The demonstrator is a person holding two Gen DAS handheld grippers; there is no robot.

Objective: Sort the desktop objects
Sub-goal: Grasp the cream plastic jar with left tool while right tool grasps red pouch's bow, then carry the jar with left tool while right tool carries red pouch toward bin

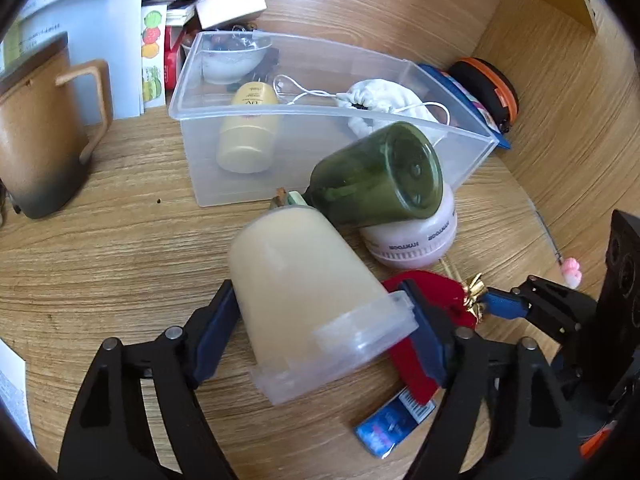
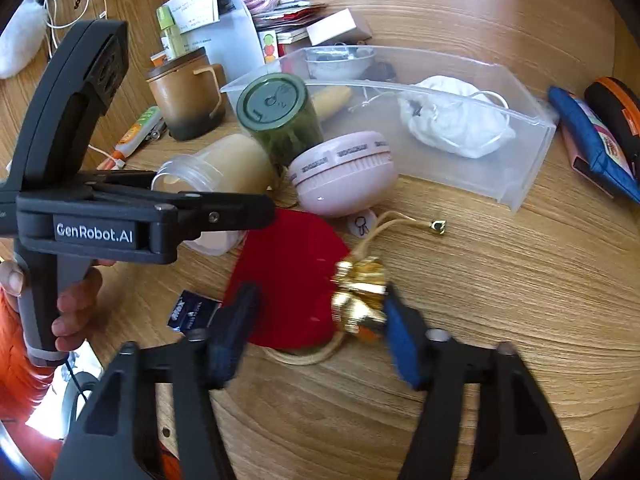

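Observation:
My left gripper (image 1: 320, 320) is shut on a cream-filled clear jar (image 1: 308, 292) lying on its side; the jar also shows in the right wrist view (image 2: 216, 172). A dark green jar (image 1: 380, 176) leans on a pink round case (image 1: 416, 240) beside it. My right gripper (image 2: 316, 328) is open around a red pouch (image 2: 288, 280) with a gold bow (image 2: 360, 296); its fingers do not press it. A clear plastic bin (image 1: 472, 160) behind holds a yellow tube (image 1: 248, 132), a white drawstring bag (image 1: 384, 104) and a bowl (image 1: 232, 60).
A brown mug (image 1: 40, 140) stands at the left. Papers and packets (image 1: 168, 8) pile at the back. An orange-black pouch (image 1: 492, 88) and a blue pouch (image 2: 592, 144) lie right of the bin. A small blue packet (image 1: 392, 424) lies near my left fingers.

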